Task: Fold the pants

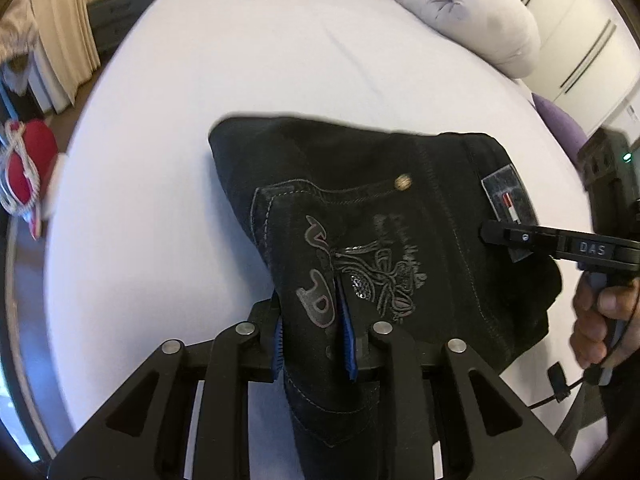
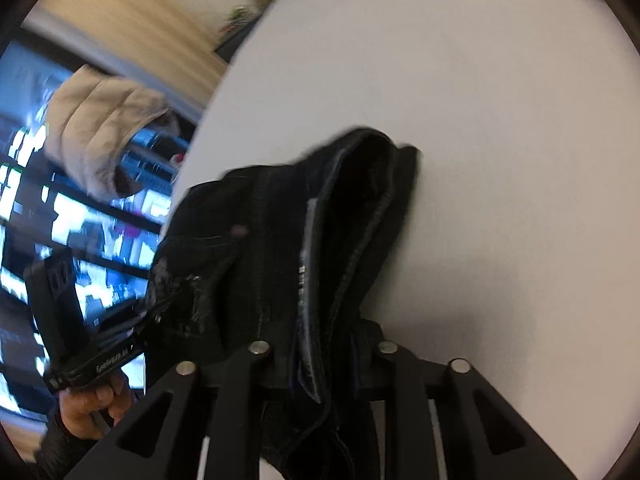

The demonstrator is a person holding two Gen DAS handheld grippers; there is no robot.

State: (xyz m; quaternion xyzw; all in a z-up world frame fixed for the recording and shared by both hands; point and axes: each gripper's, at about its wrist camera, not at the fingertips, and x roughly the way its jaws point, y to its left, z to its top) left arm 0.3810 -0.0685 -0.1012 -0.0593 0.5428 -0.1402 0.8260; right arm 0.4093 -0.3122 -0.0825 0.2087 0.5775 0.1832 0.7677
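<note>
Black jeans (image 1: 360,216), folded into a thick bundle with the embroidered back pocket up, hang just over the white-sheeted bed (image 1: 240,80), probably being carried across it to set down flat. Left hand-held gripper (image 1: 314,340) pinches the pocket-side fold between its blue pads; right hand-held gripper (image 2: 324,360) clamps the waistband edge, so the layers stay stacked. White pillow (image 1: 472,8) well apart at the far end.
</note>
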